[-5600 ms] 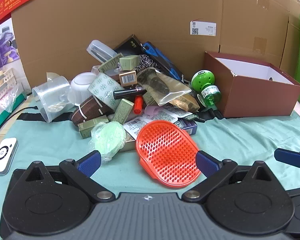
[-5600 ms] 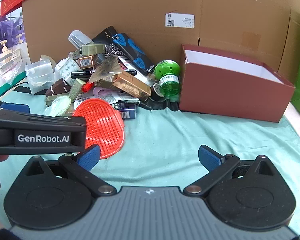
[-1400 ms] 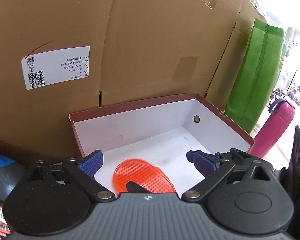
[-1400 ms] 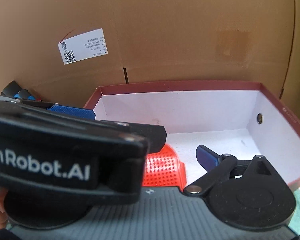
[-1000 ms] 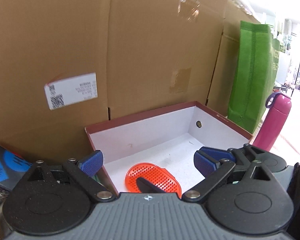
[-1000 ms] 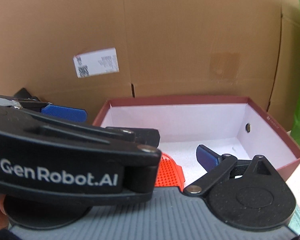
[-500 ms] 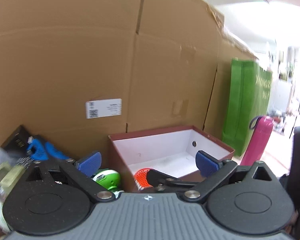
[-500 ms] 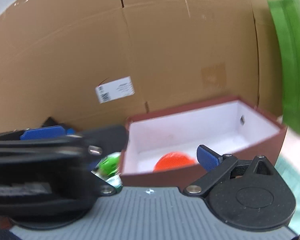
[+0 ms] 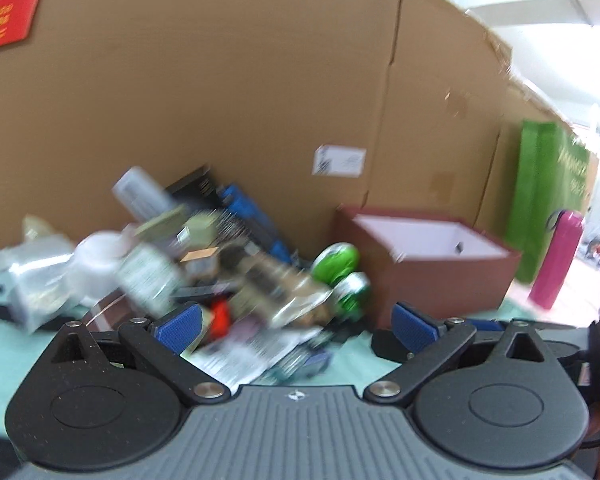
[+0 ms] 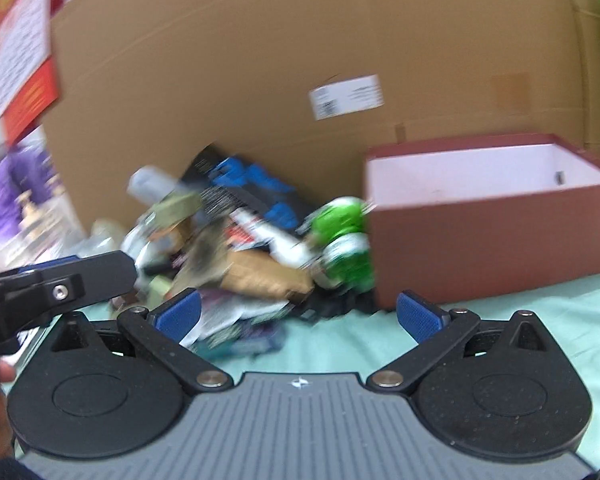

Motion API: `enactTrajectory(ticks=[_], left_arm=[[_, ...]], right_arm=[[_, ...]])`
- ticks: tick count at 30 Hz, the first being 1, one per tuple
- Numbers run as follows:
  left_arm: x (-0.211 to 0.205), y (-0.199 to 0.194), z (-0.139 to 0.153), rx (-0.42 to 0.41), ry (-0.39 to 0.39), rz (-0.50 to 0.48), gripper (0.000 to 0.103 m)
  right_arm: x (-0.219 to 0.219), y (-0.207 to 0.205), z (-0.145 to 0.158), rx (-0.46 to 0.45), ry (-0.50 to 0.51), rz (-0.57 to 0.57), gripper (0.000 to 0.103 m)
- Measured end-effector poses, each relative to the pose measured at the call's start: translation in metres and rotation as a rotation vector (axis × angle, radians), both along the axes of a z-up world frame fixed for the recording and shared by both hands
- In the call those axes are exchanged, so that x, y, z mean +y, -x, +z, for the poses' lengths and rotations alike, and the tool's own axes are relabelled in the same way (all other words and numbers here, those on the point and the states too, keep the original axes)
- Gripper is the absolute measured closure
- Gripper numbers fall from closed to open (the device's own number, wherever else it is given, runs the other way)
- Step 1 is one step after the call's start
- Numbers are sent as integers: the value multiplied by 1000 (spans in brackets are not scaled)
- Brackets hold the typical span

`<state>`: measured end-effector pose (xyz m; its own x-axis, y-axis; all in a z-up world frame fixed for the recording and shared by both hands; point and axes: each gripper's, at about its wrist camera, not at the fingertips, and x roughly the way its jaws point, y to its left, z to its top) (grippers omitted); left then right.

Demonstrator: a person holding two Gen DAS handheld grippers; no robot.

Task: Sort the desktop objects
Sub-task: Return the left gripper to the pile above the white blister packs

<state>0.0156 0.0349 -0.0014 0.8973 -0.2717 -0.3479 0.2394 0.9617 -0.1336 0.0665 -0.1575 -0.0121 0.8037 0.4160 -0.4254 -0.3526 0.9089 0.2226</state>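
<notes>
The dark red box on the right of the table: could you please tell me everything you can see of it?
The dark red box is an open, lidless rectangular carton, apparently cardboard, maroon outside and white inside, with a small round hole in its right inner wall. It stands upright on the pale green cloth in front of the brown cardboard backdrop. A green bottle lies against its left wall. Its floor is hidden from both views, so any contents cannot be told.

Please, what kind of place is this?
Probably a staged sorting table in a workspace or storeroom, not a home: a tall brown cardboard sheet as backdrop, a blurred heap of small packaged goods on pale green cloth, and an open maroon cardboard box.
</notes>
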Motion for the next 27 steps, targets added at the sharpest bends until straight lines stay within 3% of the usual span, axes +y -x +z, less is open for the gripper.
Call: enactTrajectory(ticks=[9, 21, 24, 27], left_arm=[[32, -9, -40, 140, -7, 101, 0], [60, -40, -54, 224, 21, 146, 5], [65, -47, -57, 264, 59, 136, 12], [71, -48, -51, 295, 153, 106, 20]], right_arm=[[30, 7, -34, 101, 57, 67, 2], [73, 0, -39, 14, 209, 178, 2], [82, -7, -39, -13, 240, 191, 2], [88, -16, -40, -25, 263, 202, 2]])
